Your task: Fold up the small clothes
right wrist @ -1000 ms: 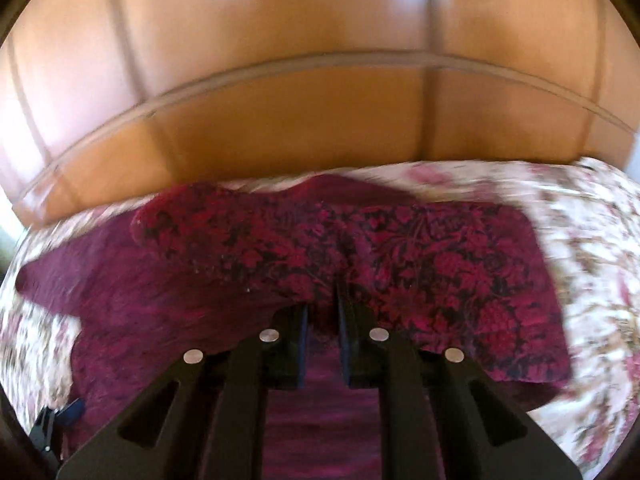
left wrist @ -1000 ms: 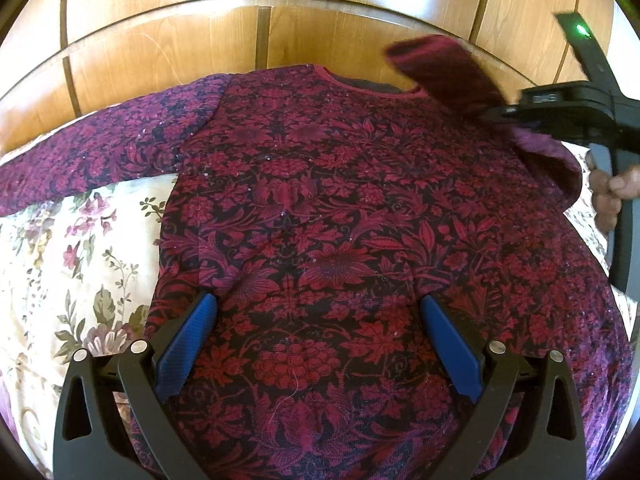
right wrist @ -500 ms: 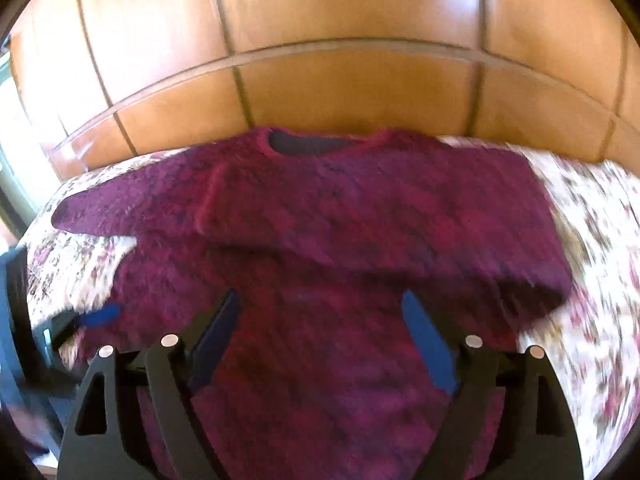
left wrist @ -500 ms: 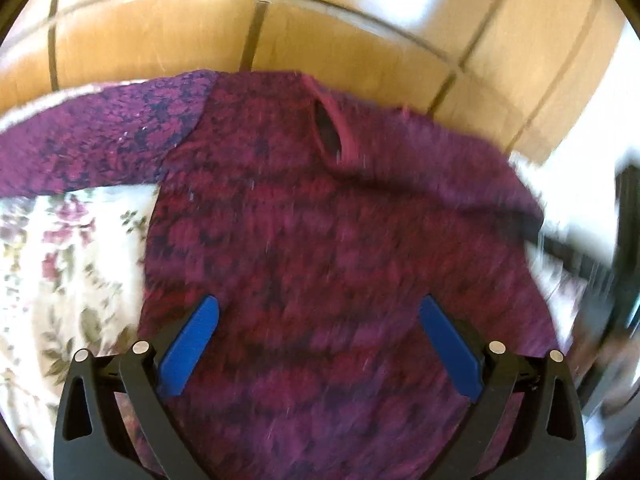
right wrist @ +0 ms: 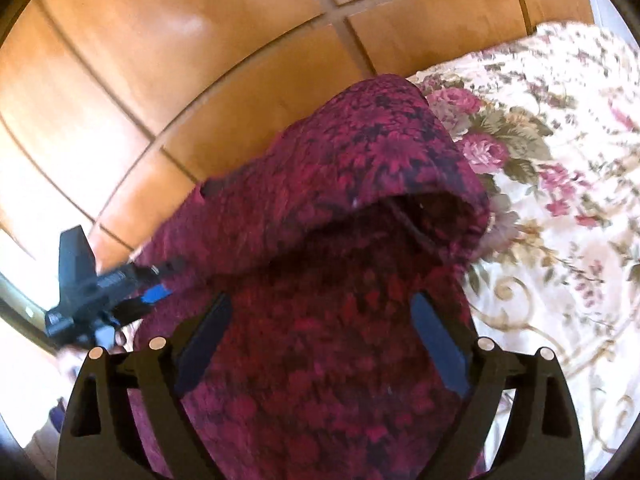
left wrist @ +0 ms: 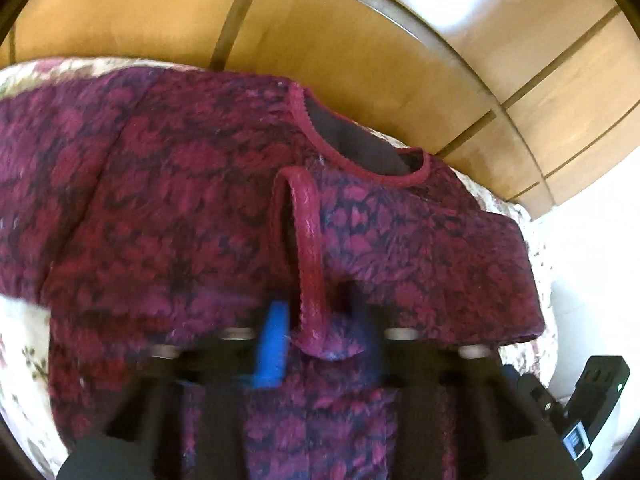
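Observation:
A dark red floral-patterned sweater (left wrist: 180,208) lies on a floral bedspread (left wrist: 20,360). Its right sleeve is folded across the chest, cuff (left wrist: 310,264) toward me. My left gripper (left wrist: 320,340) is closed on that cuff end; the frame is blurred, blue pads close on either side of the fabric. In the right wrist view the sweater (right wrist: 340,320) fills the centre with a folded shoulder hump (right wrist: 400,168). My right gripper (right wrist: 320,332) is open just above the cloth, holding nothing. The left gripper (right wrist: 104,288) shows there at left.
A wooden panelled headboard (left wrist: 360,40) runs behind the bed, also in the right wrist view (right wrist: 160,60). The floral bedspread (right wrist: 560,200) extends to the right. The right gripper's body (left wrist: 580,412) shows at the lower right of the left wrist view.
My right gripper let go of the sleeve after laying it across the chest and pulled away, open. My left gripper moved in and closed on the sleeve's cuff end.

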A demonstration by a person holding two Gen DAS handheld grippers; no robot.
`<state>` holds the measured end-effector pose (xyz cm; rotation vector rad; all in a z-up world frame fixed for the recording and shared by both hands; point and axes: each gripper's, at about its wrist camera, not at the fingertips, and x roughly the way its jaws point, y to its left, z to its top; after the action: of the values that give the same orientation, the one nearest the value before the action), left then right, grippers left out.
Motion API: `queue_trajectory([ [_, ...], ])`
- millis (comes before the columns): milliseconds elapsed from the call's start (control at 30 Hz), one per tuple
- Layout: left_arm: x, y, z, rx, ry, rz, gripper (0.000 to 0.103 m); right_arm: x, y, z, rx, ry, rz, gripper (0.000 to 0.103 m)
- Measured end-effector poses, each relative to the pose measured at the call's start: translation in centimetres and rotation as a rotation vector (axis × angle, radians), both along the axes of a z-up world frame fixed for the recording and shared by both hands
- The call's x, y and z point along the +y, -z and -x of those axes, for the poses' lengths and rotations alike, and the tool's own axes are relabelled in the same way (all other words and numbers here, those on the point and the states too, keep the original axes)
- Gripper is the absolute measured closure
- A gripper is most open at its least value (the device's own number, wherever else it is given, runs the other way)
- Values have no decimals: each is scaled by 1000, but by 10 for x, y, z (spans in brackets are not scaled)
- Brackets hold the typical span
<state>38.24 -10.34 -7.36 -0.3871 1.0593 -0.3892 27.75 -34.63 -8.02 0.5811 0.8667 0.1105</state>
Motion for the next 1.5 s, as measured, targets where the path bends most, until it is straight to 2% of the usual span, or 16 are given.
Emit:
queue_trajectory([
  [133,15,-28,3,-86,-43,53,96,-14,-1,-21,-11,54,-36,10],
  [233,35,-46,10,-153,-84,59,96,-28,1,-29,-22,109,-41,10],
  [333,52,-52,17,-180,-118,49,96,-33,5,-33,-16,103,-69,10],
  [400,59,-50,24,-194,-138,26,96,-27,6,-32,-8,77,-60,9],
  [500,71,-34,32,-163,-149,-20,97,-17,9,-27,4,37,-39,6],
  [633,88,-10,43,-119,-121,-55,97,-11,8,-18,44,-6,3,6],
  [700,92,-3,48,-119,-114,-62,97,-4,-3,-8,50,-60,26,6],
  [800,91,0,46,-122,-114,-54,97,11,-31,7,-12,-147,71,7],
  [933,89,-4,53,-147,-111,-66,97,23,-54,1,-81,-128,119,7],
  [1067,83,-10,61,-181,-102,-108,97,29,-33,-39,-21,-35,177,8],
  [1200,84,2,53,-149,-123,-161,97,44,4,-73,80,-12,335,9],
  [1300,78,14,52,-156,-120,-214,96,56,21,-78,89,-25,459,7],
  [1433,68,21,55,-201,-117,-279,92,55,31,-76,68,-9,475,3],
  [1500,66,24,56,-209,-117,-287,91,53,35,-76,65,-5,463,2],
])
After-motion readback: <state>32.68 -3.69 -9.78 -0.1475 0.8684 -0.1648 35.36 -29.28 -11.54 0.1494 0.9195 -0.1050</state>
